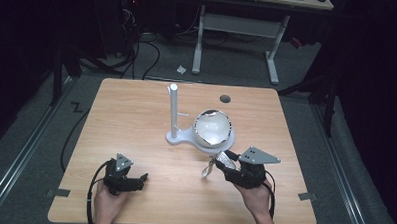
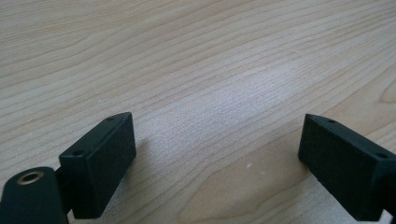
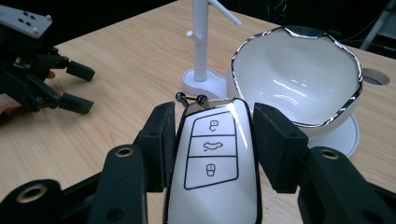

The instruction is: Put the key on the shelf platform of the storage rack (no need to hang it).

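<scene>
Near the tabletop's [image 1: 136,120] front edge, right gripper [image 3: 215,140] pinches a white car key fob [image 3: 212,163] — just before the white bowl [image 3: 294,79]; left gripper [image 2: 215,158] rests with jaws spread.

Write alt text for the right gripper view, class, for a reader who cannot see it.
A white car key fob with three button icons is clamped between the right gripper's two black jaws above a wooden table. Behind it stand a white bowl with a shiny rim and a white stand with pegs; the left gripper, held open, is at far left.
</scene>
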Tool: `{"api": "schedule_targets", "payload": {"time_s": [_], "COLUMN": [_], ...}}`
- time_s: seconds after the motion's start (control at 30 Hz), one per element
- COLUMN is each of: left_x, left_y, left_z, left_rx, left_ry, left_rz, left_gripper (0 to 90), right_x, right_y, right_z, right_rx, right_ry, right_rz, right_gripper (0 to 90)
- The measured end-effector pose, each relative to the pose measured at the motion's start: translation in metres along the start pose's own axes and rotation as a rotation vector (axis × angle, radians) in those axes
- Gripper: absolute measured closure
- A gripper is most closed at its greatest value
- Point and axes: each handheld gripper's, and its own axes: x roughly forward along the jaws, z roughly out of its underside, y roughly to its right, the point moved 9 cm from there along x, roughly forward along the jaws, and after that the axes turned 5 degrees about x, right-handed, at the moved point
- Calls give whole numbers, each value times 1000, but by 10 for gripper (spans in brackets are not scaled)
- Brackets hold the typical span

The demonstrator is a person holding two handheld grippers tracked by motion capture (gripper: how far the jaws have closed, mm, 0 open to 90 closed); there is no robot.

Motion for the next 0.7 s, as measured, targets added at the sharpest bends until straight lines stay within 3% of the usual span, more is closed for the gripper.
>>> {"api": "schedule_targets", "payload": {"time_s": [0.23, 0.7], "left_x": [0, 0], "left_y": [0, 0], "left_z": [0, 0], "left_rx": [0, -1], "left_ry": [0, 1], "left_rz": [0, -1], "left_gripper": [114, 115], "right_x": [-2, -12], "right_y": [6, 25], "right_z": [-9, -37], "right_rx": [-5, 25], "right_ry": [-8, 32], "right_rz": [-3, -3], "right_gripper": [513, 514]}}
